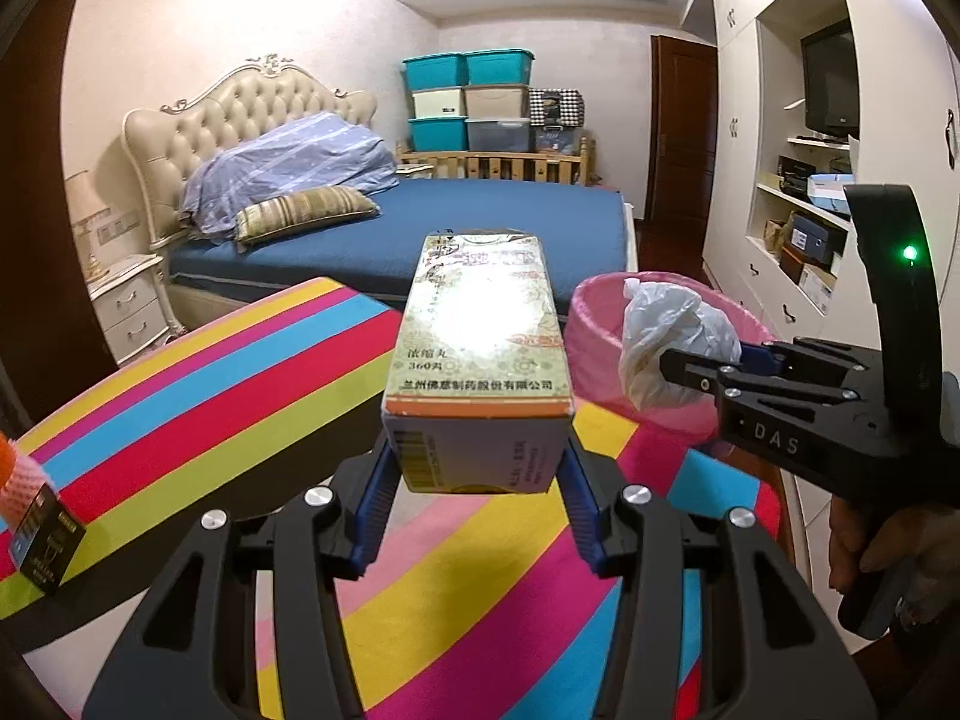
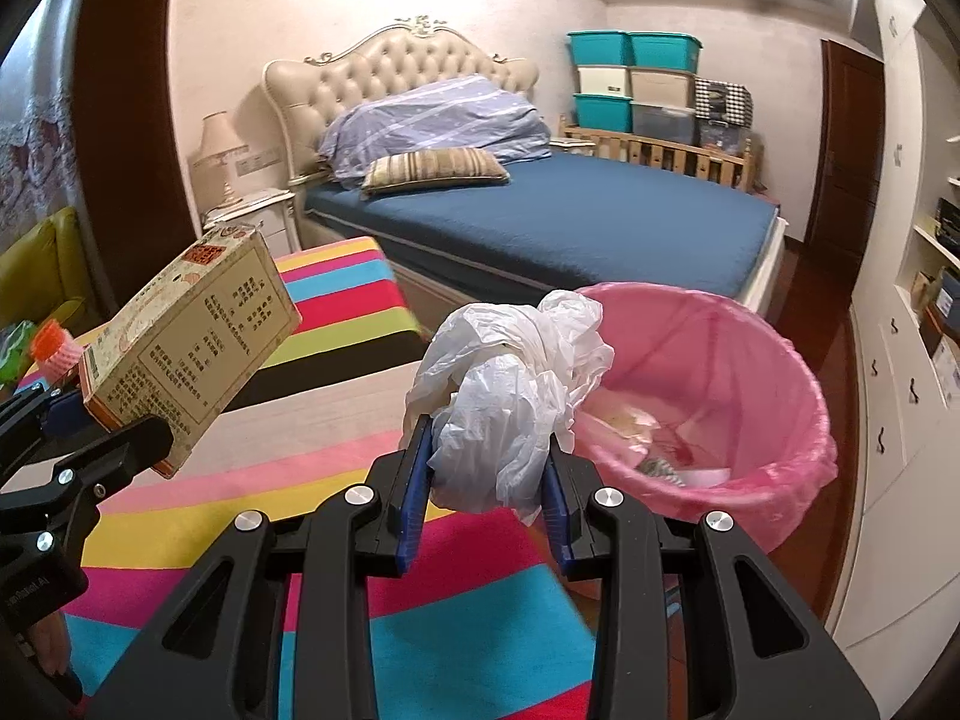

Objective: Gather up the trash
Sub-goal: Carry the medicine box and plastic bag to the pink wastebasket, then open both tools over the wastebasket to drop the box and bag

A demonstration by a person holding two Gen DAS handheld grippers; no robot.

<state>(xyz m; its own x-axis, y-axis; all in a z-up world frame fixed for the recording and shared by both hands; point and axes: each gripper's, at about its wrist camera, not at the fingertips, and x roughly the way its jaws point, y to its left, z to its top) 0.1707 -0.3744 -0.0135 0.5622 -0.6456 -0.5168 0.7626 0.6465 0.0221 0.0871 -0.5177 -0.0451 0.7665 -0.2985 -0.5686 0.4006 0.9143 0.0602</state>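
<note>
Left wrist view, reading from the left: a small dark carton [image 1: 45,531] with an orange-capped bottle [image 1: 15,468] behind it sits on the striped desk [image 1: 198,378], well off to the left of the left tool [image 1: 480,474]. That tool is clamped on the near end of a medicine box [image 1: 480,354], blue pads pressed to its two sides, the box lying lengthwise and pointing away. Its top reads "360" above a line of Chinese characters; the glare wipes out the rest. Just right of the box hangs a crumpled white plastic bag [image 1: 672,336], pinched in the right tool [image 1: 678,375], whose body carries the letters "DAS" and a green light. Behind the bag stands the pink-lined bin [image 1: 594,330], on the floor past the striped rug [image 1: 480,600].

From the right wrist camera, the left tool [image 2: 78,414] and its medicine box [image 2: 192,348] sit to the left, tilted upward, its side covered in small print I cannot read. Dead ahead, the right tool [image 2: 489,480] grips the white plastic bag [image 2: 510,396], squeezed between the pads. The bin [image 2: 750,360] lies just ahead and to the right, mouth open, scraps at the bottom. Nothing stands between bag and rim. The blue bed [image 2: 570,222] closes off the far side; white cupboards [image 2: 900,480] hem in the right, leaving a narrow strip of wooden floor.
</note>
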